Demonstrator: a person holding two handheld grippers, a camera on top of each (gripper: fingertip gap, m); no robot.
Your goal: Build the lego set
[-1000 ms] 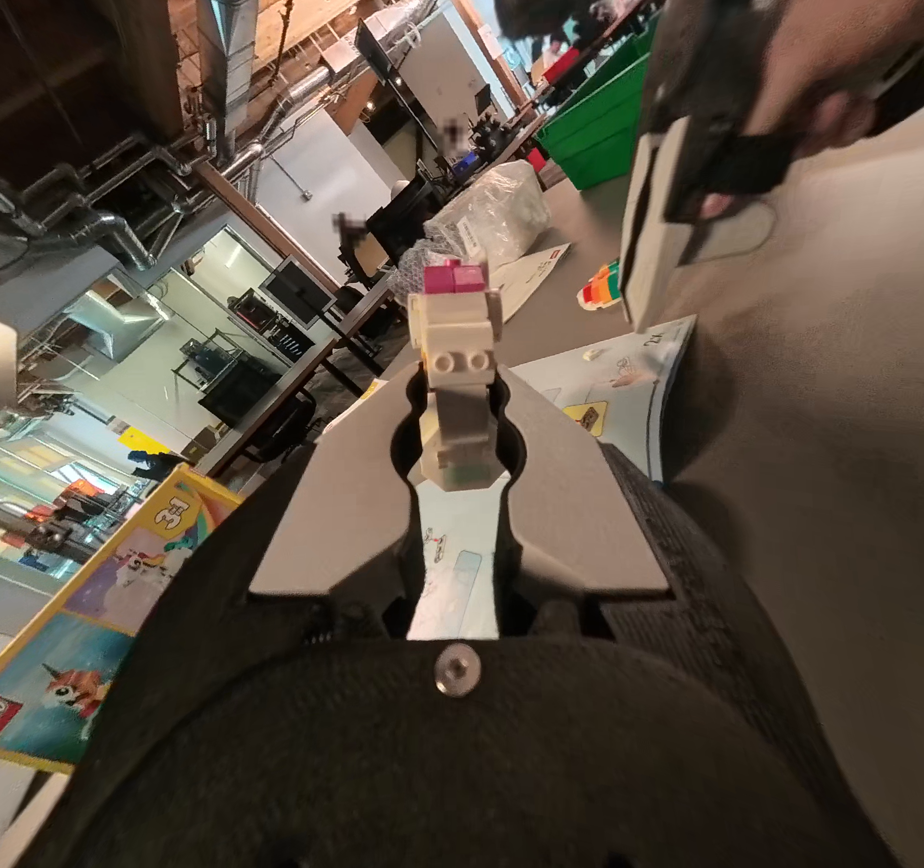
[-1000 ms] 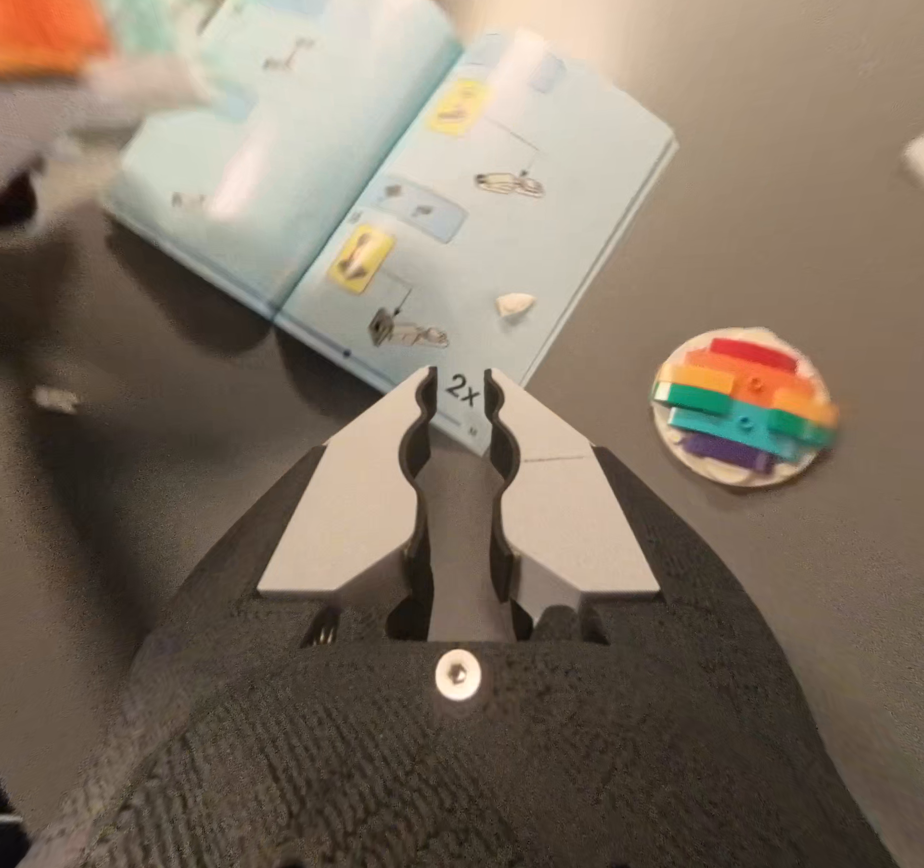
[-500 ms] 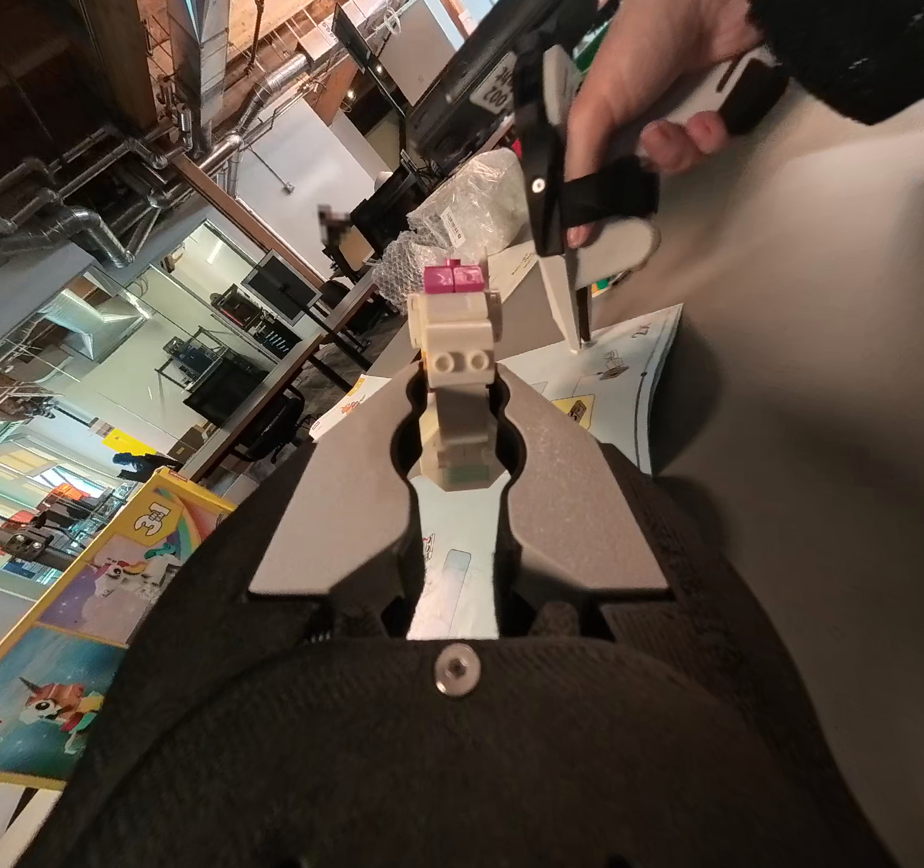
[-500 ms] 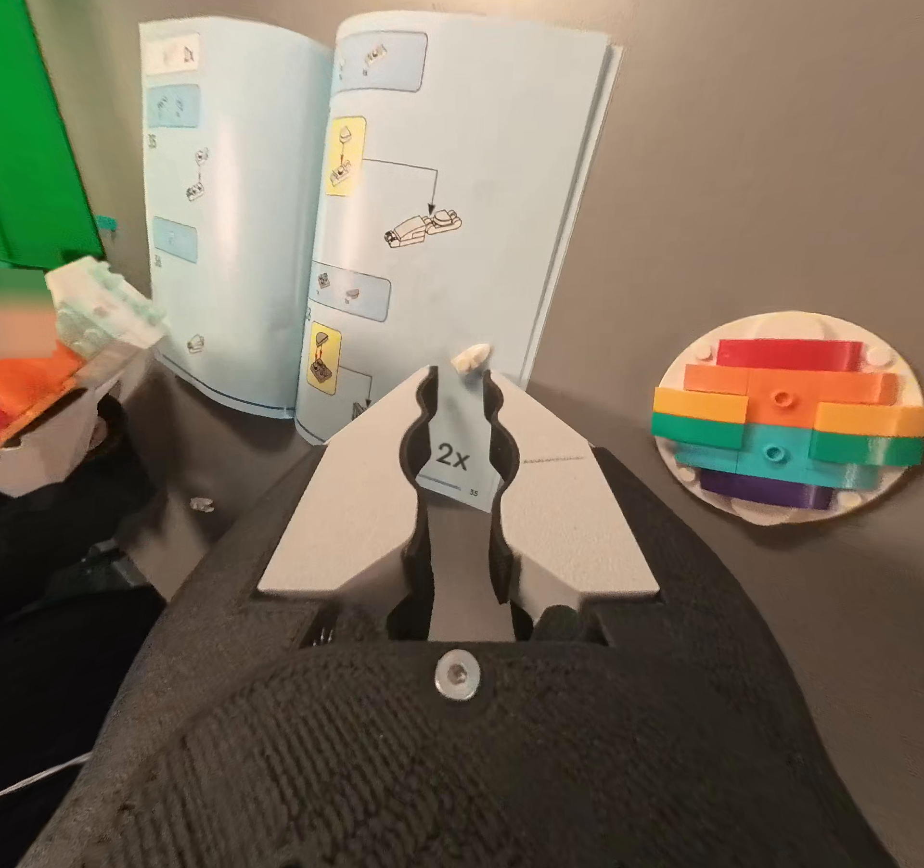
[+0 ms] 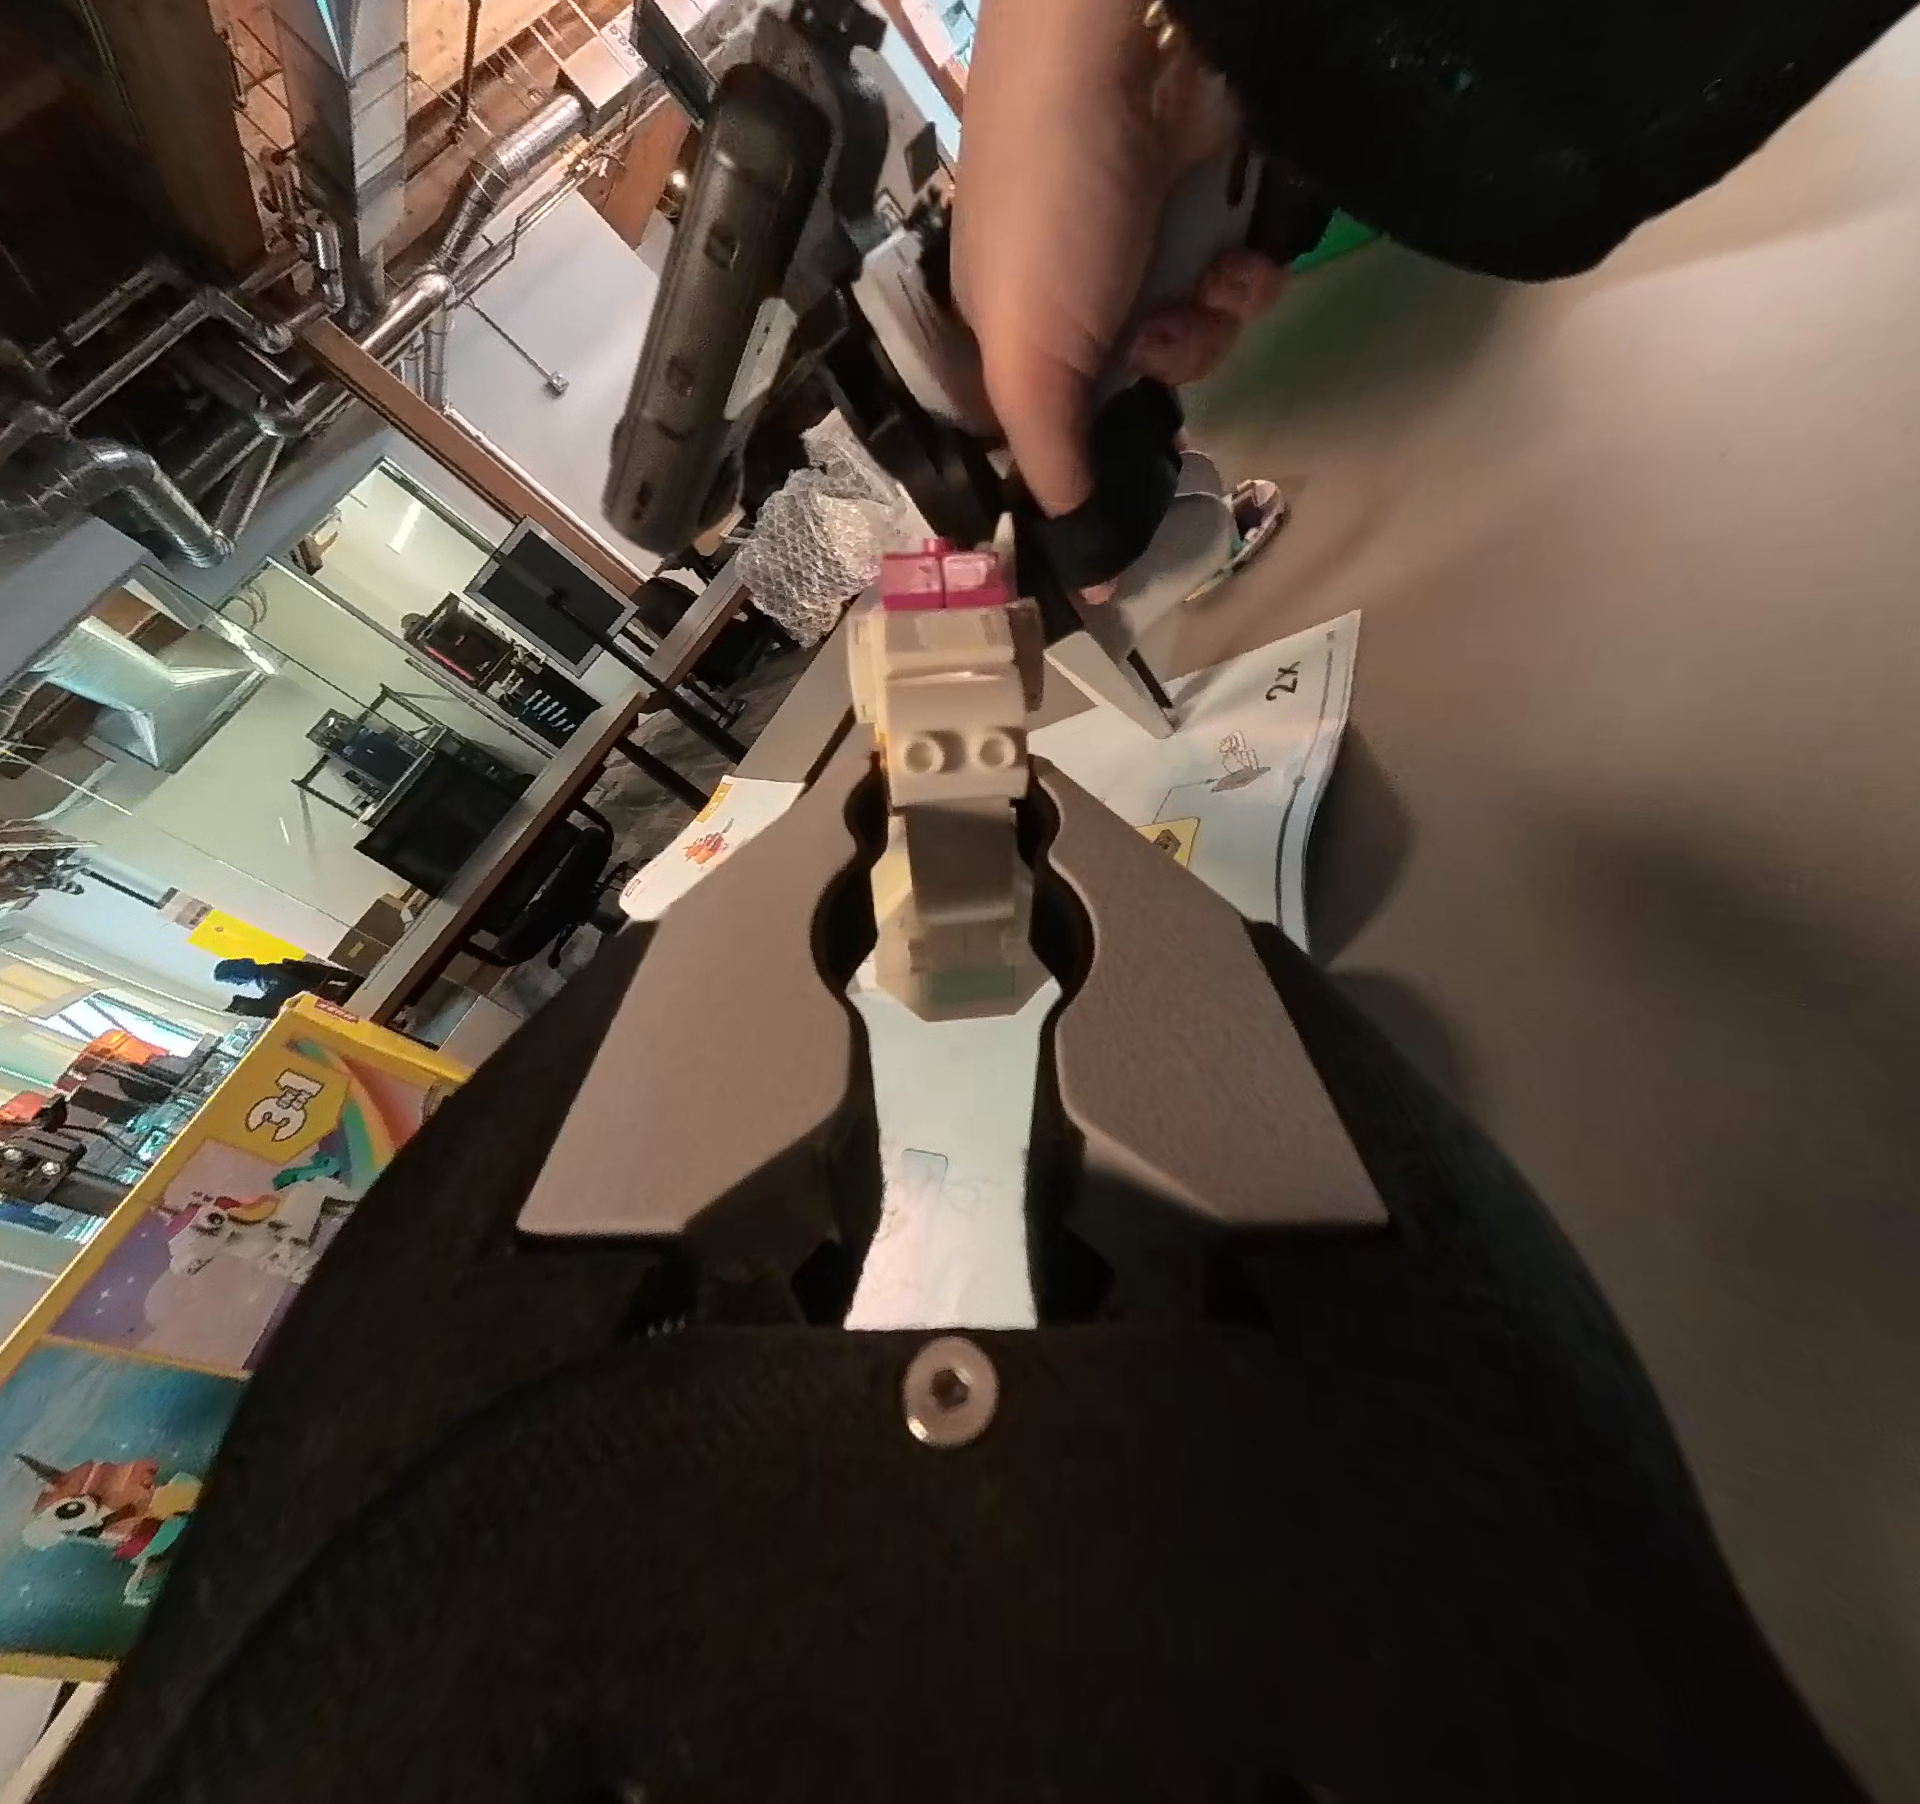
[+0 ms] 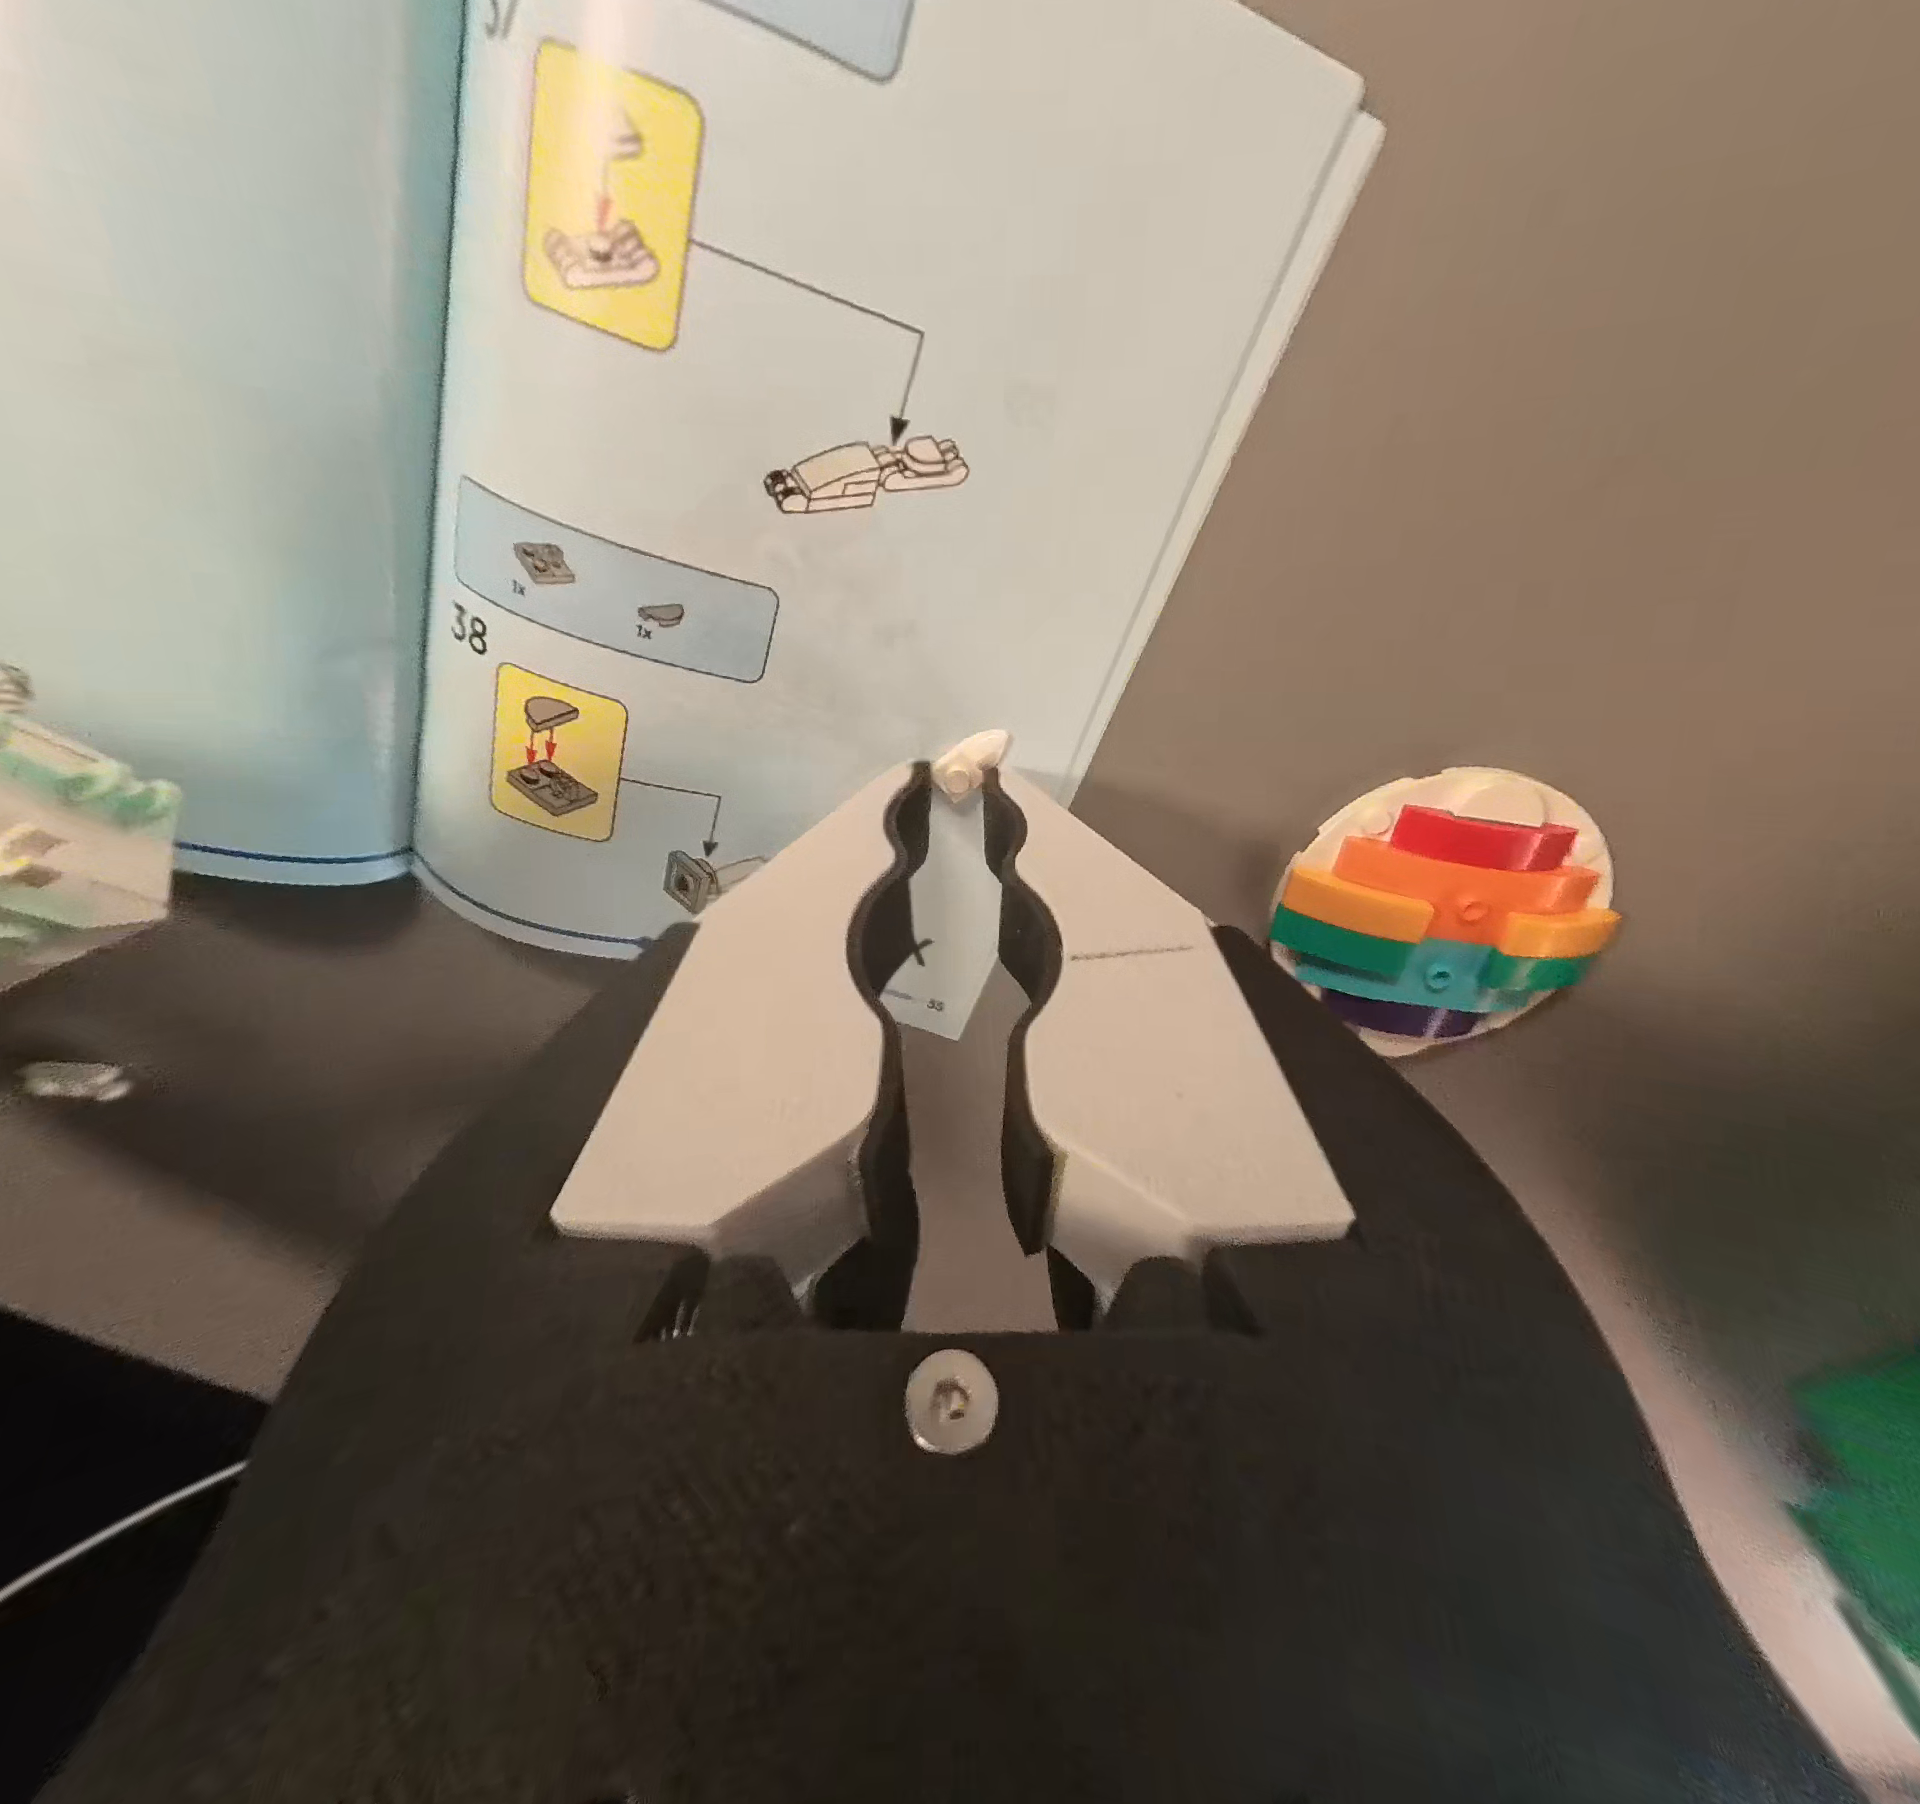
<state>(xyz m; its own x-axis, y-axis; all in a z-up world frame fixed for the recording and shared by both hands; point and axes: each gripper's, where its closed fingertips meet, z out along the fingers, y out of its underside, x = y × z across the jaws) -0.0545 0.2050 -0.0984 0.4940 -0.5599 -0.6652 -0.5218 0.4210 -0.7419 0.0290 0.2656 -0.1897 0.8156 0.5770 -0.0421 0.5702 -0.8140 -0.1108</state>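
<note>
Lego build (image 5: 951, 778), white and grey with two pink bricks on its far end, is sitting clamped between the left gripper's (image 5: 951, 824) fingers (image 5: 1153, 985), which are closing on its lower part and holding it up above the grey worktop (image 5: 1642, 923). Beneath it the open light-blue instruction booklet (image 6: 727, 404) is lying flat on the worktop. On the booklet's near right corner a small white lego piece (image 6: 971, 749) is resting, and the right gripper (image 6: 951, 783) is pointing down at it with its fingers (image 6: 790, 975) drawn nearly together at the tips, right at the piece; whether they are actually pinching it I cannot tell. A hand (image 5: 1081, 227) in a dark sleeve is gripping that right gripper's handle. Just right of the booklet a round white plate stacked with rainbow-coloured bricks (image 6: 1444, 913) is lying on the worktop. At the near left of the left wrist view a yellow-edged lego box (image 5: 187, 1266) is showing
</note>
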